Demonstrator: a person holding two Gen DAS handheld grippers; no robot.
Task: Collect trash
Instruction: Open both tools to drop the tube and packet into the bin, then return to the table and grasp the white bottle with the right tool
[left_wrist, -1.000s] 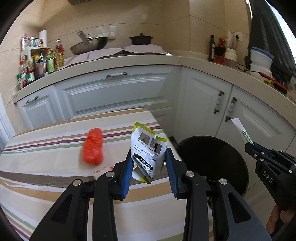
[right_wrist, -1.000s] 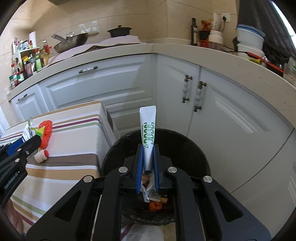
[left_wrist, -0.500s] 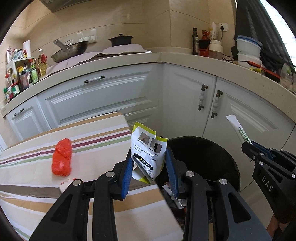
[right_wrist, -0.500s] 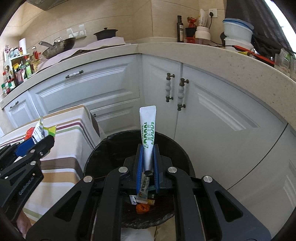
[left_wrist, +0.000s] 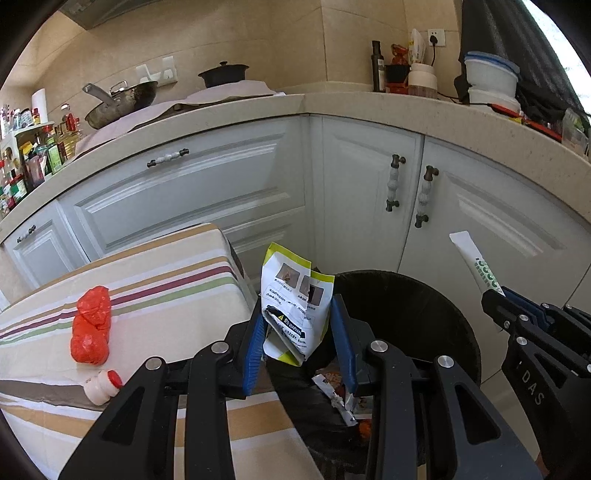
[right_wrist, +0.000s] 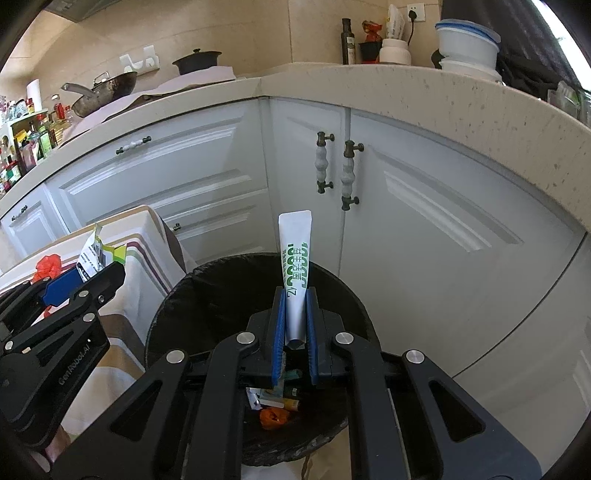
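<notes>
Holding wrapper (left_wrist: 293, 299) | tube (right_wrist: 294, 273) | over bin (right_wrist: 207, 280) | cabinets (right_wrist: 424, 206) behind

bin (right_wrist: 177, 295) floor — half hidden by grippers

- Two grippers: the left gripper (left_wrist: 299, 332) and the right gripper (right_wrist: 294, 325).
- One crumpled paper packet (left_wrist: 293, 306).
- One white tube (right_wrist: 294, 273).
- One black-lined trash bin (right_wrist: 177, 295).
- One red plastic bag (left_wrist: 91, 325) and one small white bottle (left_wrist: 101, 386) on one striped table (left_wrist: 155, 280).
- One wok (left_wrist: 122, 103), one dark pot (left_wrist: 223, 74).
</notes>
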